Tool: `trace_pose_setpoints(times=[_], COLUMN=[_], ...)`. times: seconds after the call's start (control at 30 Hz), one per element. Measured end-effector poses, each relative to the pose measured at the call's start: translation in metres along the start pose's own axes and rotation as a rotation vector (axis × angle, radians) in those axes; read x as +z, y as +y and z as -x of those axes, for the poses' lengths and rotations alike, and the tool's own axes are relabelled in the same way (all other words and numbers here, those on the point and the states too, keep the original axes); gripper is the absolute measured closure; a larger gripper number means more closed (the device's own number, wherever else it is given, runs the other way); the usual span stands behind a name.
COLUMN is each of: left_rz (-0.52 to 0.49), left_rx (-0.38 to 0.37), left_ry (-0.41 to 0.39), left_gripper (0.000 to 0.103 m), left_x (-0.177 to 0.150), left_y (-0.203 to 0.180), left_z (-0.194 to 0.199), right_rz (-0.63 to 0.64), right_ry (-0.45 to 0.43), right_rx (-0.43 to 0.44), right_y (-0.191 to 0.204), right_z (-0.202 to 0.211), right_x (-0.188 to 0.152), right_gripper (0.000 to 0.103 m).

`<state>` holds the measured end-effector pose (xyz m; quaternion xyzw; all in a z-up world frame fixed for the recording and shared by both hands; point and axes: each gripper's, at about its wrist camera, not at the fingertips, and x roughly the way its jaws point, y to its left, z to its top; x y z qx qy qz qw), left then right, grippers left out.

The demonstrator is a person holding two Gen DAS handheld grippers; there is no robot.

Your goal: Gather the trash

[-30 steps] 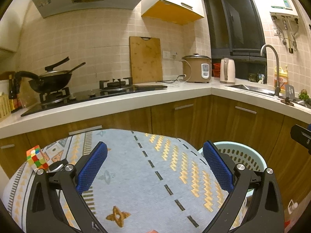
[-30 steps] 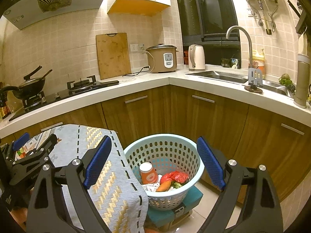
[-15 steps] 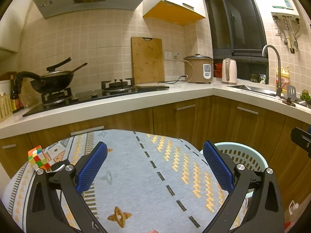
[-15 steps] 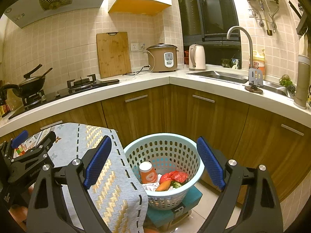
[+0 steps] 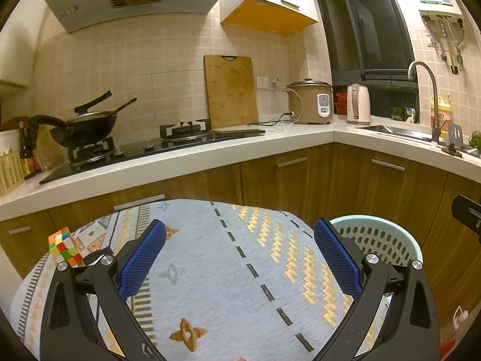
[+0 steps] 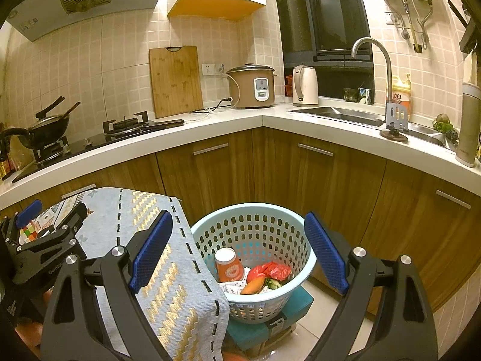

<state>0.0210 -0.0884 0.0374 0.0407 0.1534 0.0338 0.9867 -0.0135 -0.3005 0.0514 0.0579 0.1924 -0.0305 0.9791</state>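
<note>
Trash (image 6: 255, 273) in the basket (image 6: 300, 273) is judged light and crushable; nothing is held by either wide-spread gripper (image 6: 237, 252).

Beige tiled walls (image 5: 168, 57), wooden cabinets (image 6: 324, 186), white countertop (image 6: 210, 129).

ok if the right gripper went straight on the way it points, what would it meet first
Probably the basket. The right gripper is open and empty, pointing slightly down at the basket's mouth, so it would likely reach the rim or the trash inside, such as the orange cup. Depth is hard to judge.
</note>
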Motion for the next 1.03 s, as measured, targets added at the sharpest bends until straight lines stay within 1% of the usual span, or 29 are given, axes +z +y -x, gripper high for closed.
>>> trace_pose_setpoints(times=[0.17,0.4,0.6,0.73,0.9,1.03], left_rz=[0.002,-0.004,0.002,-0.001,0.007,0.013], left_rx=[0.019,0.017,0.005,0.001,-0.026,-0.020], left_ry=[-0.004,0.010,0.020,0.007,0.038,0.042], left_gripper=[0.008,0.008,0.008,0.007,0.007,0.007], left_x=[0.001,0.001,0.000,-0.001,0.000,0.000], left_y=[0.000,-0.003,-0.001,-0.001,-0.001,0.000], left_z=[0.001,0.000,-0.003,-0.001,-0.004,-0.005], right_rz=[0.012,0.028,0.031,0.028,0.028,0.022], right_ry=[-0.001,-0.003,-0.002,0.001,0.002,0.005], right_rx=[0.002,0.007,0.010,0.011,0.007,0.006], right_y=[0.004,0.009,0.011,0.010,0.009,0.008], right_z=[-0.001,-0.002,-0.003,-0.003,-0.004,-0.004], right_x=[0.001,0.002,0.003,0.002,0.002,0.001], right_gripper=[0.018,0.018,0.018,0.018,0.018,0.018])
